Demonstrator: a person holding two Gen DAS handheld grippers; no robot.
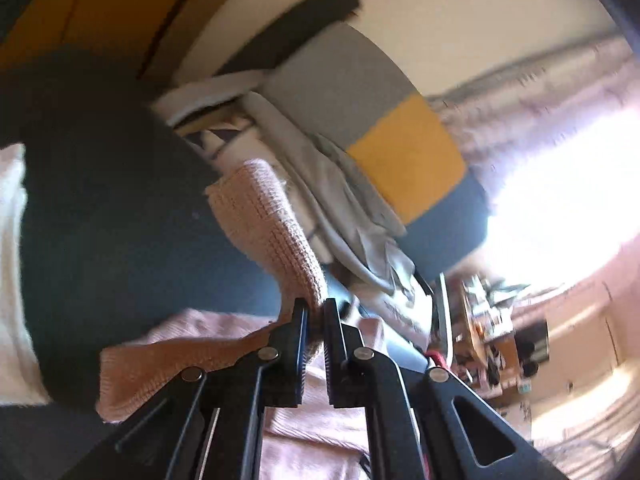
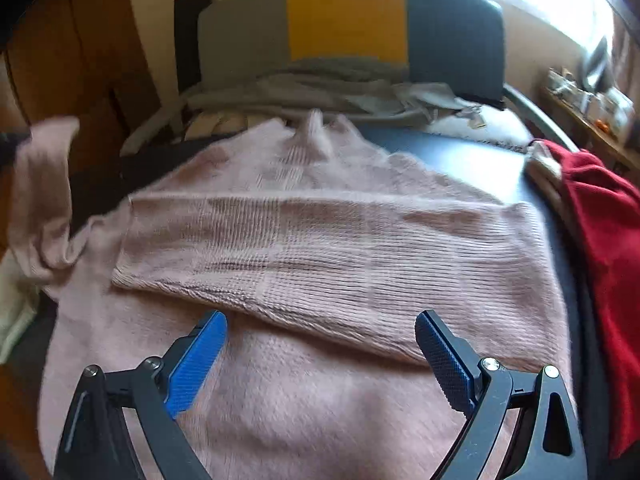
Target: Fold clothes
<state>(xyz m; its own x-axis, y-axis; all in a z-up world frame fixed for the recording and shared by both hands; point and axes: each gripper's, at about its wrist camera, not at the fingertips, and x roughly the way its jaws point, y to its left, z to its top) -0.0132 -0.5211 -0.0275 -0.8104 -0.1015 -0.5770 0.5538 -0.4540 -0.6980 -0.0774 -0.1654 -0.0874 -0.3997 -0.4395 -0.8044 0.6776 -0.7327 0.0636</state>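
A pink knitted sweater (image 2: 328, 240) lies spread on a dark bed surface (image 2: 472, 160), with one sleeve folded across its body. My right gripper (image 2: 320, 332) hovers open just above the sweater's lower part, its blue pads (image 2: 196, 364) wide apart and nothing between them. In the left wrist view my left gripper (image 1: 316, 312) is shut on the other pink sleeve (image 1: 264, 216), which rises up from the jaws. That lifted sleeve (image 2: 40, 184) shows at the left edge of the right wrist view.
A red garment (image 2: 600, 264) lies at the right of the bed. Grey bedding (image 2: 304, 92) and a grey, yellow and blue headboard (image 2: 348, 20) are at the far end. A cluttered shelf (image 2: 592, 108) stands by the bright window. A wooden wardrobe (image 2: 72, 52) is on the left.
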